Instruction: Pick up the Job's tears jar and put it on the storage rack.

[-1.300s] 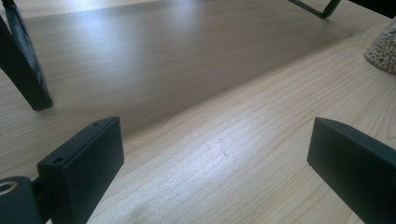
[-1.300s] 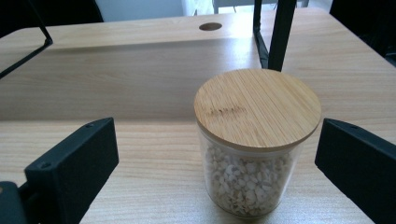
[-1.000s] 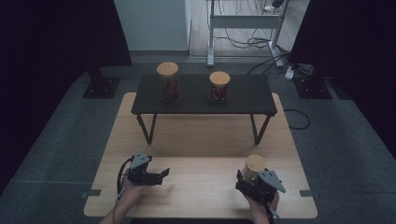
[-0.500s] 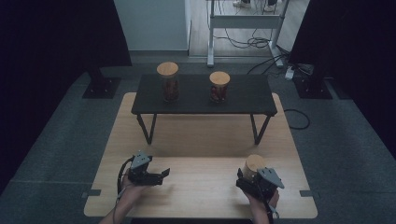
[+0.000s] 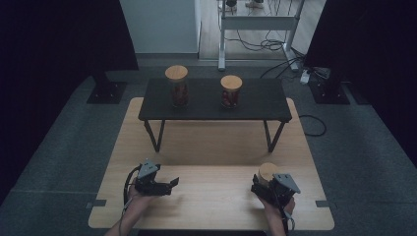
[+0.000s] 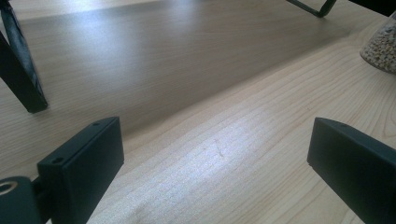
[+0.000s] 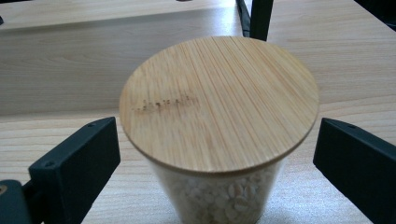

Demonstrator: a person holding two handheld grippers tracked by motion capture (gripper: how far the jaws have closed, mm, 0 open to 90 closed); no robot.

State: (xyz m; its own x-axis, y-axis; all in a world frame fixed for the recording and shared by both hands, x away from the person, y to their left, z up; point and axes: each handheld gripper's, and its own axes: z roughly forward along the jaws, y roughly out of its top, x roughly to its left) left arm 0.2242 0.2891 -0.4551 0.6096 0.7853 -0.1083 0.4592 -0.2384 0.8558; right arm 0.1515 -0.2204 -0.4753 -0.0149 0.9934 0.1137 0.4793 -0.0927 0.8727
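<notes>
Both jaws of the right gripper (image 7: 217,161) stand wide apart, one on each side of the jar (image 7: 218,121) in the right gripper view, with a clear gap between each black pad and the glass. Jaws of the left gripper (image 6: 215,172) are likewise spread wide, with nothing but bare wood between them.

In the high view, the jar (image 5: 268,173) stands upright at the lower right of the frame, on the light wooden table (image 5: 211,147), near its right edge and a little back from its near edge. The right gripper (image 5: 268,189) sits just below it in the picture. The left gripper (image 5: 164,186) lies at the lower left, well apart from the jar, with a broad stretch of open tabletop between the two grippers.

Above them in the frame, a low black bench (image 5: 214,101) spans the table's far half on thin legs, and open wood shows beneath it. Two taller jars (image 5: 176,86) (image 5: 231,91) with wooden lids stand on it.

The near jar has clear glass walls, a round flat bamboo lid wider than the body, faint lettering on the lid, and pale grains inside. Its lower side also shows at the upper right edge of the left gripper view (image 6: 383,46).
</notes>
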